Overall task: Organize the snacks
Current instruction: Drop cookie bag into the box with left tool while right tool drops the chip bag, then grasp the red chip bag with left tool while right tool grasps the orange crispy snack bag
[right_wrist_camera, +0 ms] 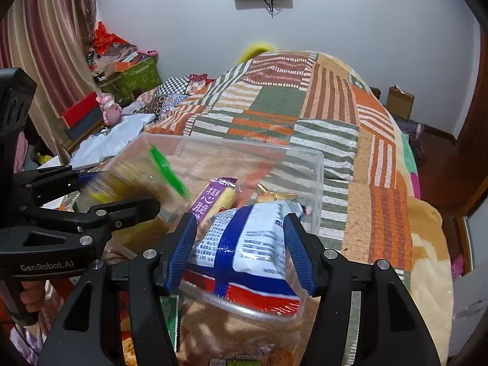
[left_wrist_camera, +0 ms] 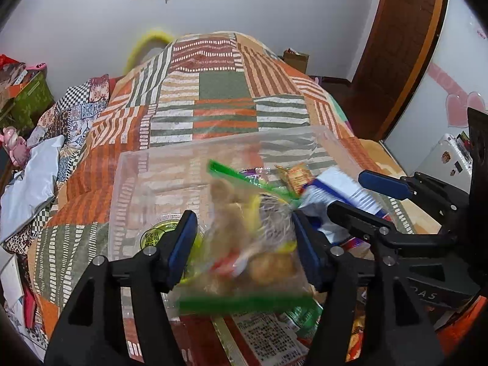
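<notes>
A clear plastic box stands on the bed and holds a purple packet, a green-lidded cup and a small gold packet. A clear zip bag of snacks with a green seal hangs blurred over the box, between the jaws of my left gripper; the pads stand apart from it, so the gripper is open. My right gripper is shut on a blue and white snack packet over the box's near rim. In the right wrist view the left gripper and the zip bag show at left.
A patchwork bedspread covers the bed. Loose snack packets lie in front of the box. A white bag and stacked boxes sit at the left, a brown door at the right.
</notes>
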A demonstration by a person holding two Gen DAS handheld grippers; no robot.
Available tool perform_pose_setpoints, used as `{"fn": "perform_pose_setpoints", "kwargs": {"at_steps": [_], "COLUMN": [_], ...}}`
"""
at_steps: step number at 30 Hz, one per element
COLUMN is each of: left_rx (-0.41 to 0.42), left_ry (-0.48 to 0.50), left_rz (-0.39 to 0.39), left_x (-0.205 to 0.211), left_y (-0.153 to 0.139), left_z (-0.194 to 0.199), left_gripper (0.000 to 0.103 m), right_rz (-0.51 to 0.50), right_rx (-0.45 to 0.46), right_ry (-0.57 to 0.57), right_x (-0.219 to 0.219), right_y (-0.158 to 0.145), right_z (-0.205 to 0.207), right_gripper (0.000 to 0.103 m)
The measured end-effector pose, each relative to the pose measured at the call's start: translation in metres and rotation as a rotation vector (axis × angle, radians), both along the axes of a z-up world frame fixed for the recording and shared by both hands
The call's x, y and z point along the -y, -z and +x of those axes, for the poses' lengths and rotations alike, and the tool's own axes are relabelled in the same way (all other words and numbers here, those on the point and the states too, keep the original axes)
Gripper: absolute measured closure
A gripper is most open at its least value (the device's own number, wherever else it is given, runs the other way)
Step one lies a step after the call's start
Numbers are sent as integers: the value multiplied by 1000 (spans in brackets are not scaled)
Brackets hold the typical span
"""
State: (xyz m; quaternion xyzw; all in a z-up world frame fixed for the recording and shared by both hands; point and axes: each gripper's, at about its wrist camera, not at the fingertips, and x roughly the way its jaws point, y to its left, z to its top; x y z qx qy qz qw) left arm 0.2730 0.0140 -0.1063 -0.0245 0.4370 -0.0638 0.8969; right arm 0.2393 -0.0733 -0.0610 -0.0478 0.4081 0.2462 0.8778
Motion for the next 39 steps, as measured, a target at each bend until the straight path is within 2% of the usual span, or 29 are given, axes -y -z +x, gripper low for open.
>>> {"fn": "perform_pose_setpoints", "kwargs": {"at_steps": [12, 20, 24, 26, 32, 39], "left_rx": [114, 138, 132, 120, 81, 7], "left_ry": [-21, -46, -56, -58, -57, -66], "left_rz": [9, 8, 0, -1, 34, 45], "left_x": [-1, -10, -12, -11, -4, 3], "left_y": [-43, -52, -47, -42, -25, -3], "left_z": [-50, -91, -107, -113, -111, -81], "left_gripper": [25, 16, 11, 11, 10, 10], "right_rz": [20, 22, 0, -8, -17, 1], "right_rx": [97, 130, 125, 121, 77, 1], "right_ry": [31, 59, 63, 64, 82, 101], "right_x": [18, 35, 41, 43, 52, 64], "right_y": [-38, -50, -48, -44, -22, 6], "right_z": [-38, -69, -84, -91, -102, -101], "right_gripper": [46, 46, 42, 31, 30, 30]}}
